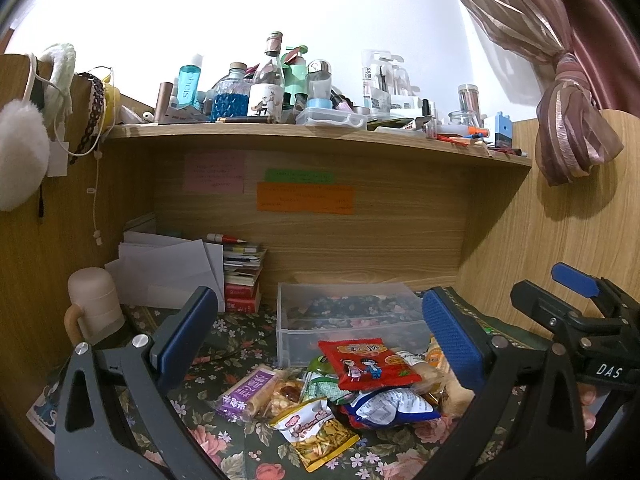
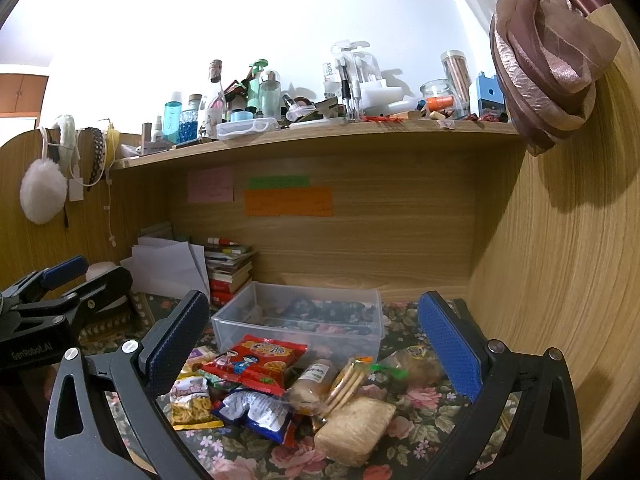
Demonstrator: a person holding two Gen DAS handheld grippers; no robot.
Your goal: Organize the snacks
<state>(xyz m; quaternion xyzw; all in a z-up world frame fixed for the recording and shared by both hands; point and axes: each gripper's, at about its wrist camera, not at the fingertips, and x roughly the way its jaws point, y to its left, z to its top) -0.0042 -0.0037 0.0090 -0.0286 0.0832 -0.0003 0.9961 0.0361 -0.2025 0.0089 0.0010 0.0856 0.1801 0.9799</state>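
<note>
A heap of snack packets lies on the floral cloth in front of a clear plastic bin (image 1: pixel 288 344) (image 2: pixel 224 324) that holds nothing. On top is a red packet (image 1: pixel 370 364) (image 2: pixel 256 360); around it are a purple bar (image 1: pixel 250 394), a yellow noodle-snack bag (image 1: pixel 316 434) (image 2: pixel 190 402), a blue-and-white bag (image 1: pixel 390 404) (image 2: pixel 256 410) and a pale rice cracker block (image 2: pixel 356 428). My left gripper (image 1: pixel 320 340) hovers open above the heap, empty. My right gripper (image 2: pixel 314 344) is open too, over the heap's right side, holding nothing. Each gripper shows at the edge of the other's view.
A wooden shelf (image 1: pixel 320 132) (image 2: pixel 320 136) crowded with bottles and jars runs above the desk. Stacked books (image 1: pixel 242 276) and white papers (image 1: pixel 168 268) sit at the back left, a beige mug (image 1: pixel 94 304) at the left. A wooden side panel (image 2: pixel 560 280) closes the right.
</note>
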